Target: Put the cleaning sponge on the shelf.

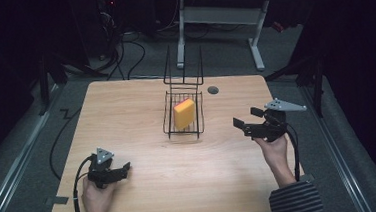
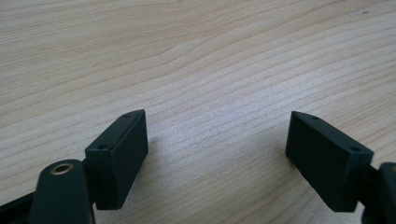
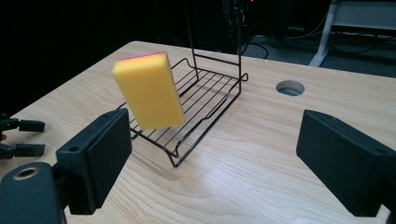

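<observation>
A: Dark room, one pale wooden table (image 1: 126, 110) under the light, cables and another desk's legs behind it. What's on the table?

B: A black wire rack (image 1: 183, 117) near the middle, toward the far side, with a yellow sponge (image 1: 184, 113) in it. From the right gripper view the sponge (image 3: 149, 91) stands on edge, tilted, leaning against the rack's near rim (image 3: 187, 135), a thin pink layer on its top edge. Probably propped that way so it can be pinched across its flat faces.

A: And the grippers?

B: The right gripper (image 1: 246, 121) is held above the table to the right of the rack, pointing toward it. Its jaws are apart with nothing between them, the sponge well ahead of them. I'd judge it is lining up on the sponge.

A: The left one?

B: The left gripper (image 1: 124, 169) sits low over the near left part of the table, well apart from the rack. Jaws wide, bare wood between them. It looks parked out of the way.
</observation>
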Demonstrator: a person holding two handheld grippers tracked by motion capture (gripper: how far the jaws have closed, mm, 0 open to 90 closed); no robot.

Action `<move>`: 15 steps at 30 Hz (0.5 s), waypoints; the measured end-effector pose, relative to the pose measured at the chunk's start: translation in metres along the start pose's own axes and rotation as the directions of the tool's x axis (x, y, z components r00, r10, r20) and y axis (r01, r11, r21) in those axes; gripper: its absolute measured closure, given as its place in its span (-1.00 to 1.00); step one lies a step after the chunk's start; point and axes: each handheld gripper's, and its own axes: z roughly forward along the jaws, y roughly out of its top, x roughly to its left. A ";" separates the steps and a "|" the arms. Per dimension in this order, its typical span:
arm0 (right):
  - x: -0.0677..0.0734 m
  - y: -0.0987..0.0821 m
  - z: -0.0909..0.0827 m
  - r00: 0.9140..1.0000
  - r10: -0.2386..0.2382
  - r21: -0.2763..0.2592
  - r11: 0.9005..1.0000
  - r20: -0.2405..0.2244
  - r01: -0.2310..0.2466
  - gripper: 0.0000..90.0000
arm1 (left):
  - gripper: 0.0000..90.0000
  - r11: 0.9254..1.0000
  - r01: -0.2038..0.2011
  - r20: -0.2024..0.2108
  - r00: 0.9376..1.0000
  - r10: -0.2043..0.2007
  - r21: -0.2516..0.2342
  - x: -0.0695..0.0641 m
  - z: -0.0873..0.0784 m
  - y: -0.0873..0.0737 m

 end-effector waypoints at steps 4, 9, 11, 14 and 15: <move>-0.003 -0.006 -0.005 1.000 0.011 -0.003 1.000 0.004 -0.011 -0.76 | -0.52 1.000 0.000 0.000 1.000 0.000 0.000 0.000 0.000 0.000; -0.003 -0.011 -0.011 1.000 0.013 -0.013 1.000 0.004 -0.013 -0.75 | -0.52 1.000 0.000 -0.001 1.000 0.000 0.000 0.000 0.000 0.000; -0.004 -0.014 -0.013 1.000 0.015 -0.021 1.000 0.004 -0.015 -0.75 | -0.52 1.000 -0.001 -0.001 1.000 0.001 0.001 0.000 0.000 0.000; -0.006 -0.018 -0.016 1.000 0.025 -0.021 0.999 0.006 -0.025 -0.74 | -0.52 1.000 -0.002 -0.001 1.000 0.002 0.001 0.000 0.000 0.000; -0.006 -0.020 -0.017 1.000 0.030 -0.026 0.999 0.006 -0.030 -0.73 | -0.52 1.000 -0.001 -0.001 1.000 0.001 0.000 0.000 0.000 0.000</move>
